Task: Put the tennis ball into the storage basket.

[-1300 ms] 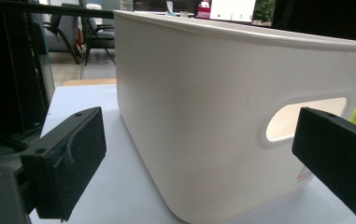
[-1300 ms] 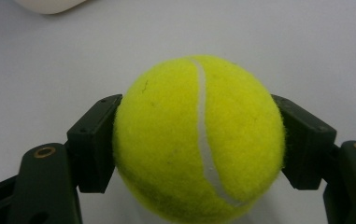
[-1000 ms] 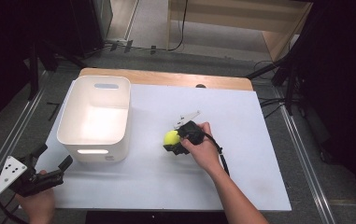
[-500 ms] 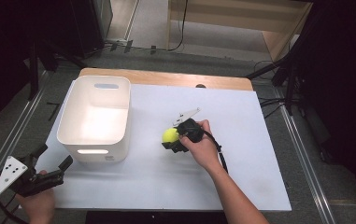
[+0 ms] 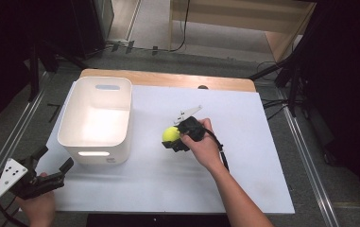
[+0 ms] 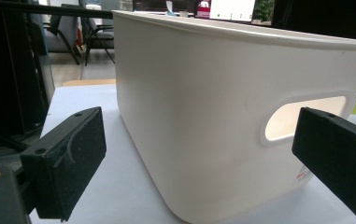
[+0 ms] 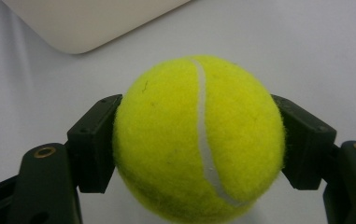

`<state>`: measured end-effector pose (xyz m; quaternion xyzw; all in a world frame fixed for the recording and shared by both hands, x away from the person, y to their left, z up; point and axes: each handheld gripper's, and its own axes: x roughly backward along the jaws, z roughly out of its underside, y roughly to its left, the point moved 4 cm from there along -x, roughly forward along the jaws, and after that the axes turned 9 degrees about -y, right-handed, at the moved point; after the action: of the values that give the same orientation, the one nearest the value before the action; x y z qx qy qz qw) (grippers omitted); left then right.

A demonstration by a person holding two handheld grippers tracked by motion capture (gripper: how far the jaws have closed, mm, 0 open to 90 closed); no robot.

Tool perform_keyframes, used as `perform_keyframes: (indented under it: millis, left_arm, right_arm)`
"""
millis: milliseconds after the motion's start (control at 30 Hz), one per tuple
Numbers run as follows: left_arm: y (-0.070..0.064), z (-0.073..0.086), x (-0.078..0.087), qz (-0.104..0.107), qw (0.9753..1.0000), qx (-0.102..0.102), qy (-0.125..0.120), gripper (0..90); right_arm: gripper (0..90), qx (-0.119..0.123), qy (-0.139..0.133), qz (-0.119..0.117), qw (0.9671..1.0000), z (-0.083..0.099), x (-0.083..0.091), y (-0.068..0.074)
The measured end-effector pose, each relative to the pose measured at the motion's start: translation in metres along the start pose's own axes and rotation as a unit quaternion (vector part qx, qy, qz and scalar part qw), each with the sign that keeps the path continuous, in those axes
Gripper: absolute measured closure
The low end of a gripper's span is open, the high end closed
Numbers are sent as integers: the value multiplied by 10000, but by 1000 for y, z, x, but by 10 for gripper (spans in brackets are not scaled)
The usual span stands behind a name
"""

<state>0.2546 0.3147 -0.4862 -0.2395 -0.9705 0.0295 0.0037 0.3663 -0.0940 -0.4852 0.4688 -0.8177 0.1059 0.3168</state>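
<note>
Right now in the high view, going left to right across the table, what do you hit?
left gripper → white bin → tennis ball → right gripper, shut on the ball → the person's right hand

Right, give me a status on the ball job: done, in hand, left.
Done: the right gripper has its jaws closed on the tennis ball. In hand: the ball sits beside the white bin, low over the table. Left: the bin looks empty, so probably dropping it in. The left gripper waits open.
</note>
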Motion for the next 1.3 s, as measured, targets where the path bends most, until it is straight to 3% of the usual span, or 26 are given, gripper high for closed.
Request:
perform_keyframes:
  millis: [1133, 1300]
  left_arm:
    - [0, 0, 0, -4, 10000, -11, 3, 28]
    - [0, 0, 0, -8, 10000, -16, 12, 28]
  right_arm:
    - [240, 151, -38, -222, 9996, -38, 10, -1]
    - [240, 90, -113, -278, 9995, -44, 9, -2]
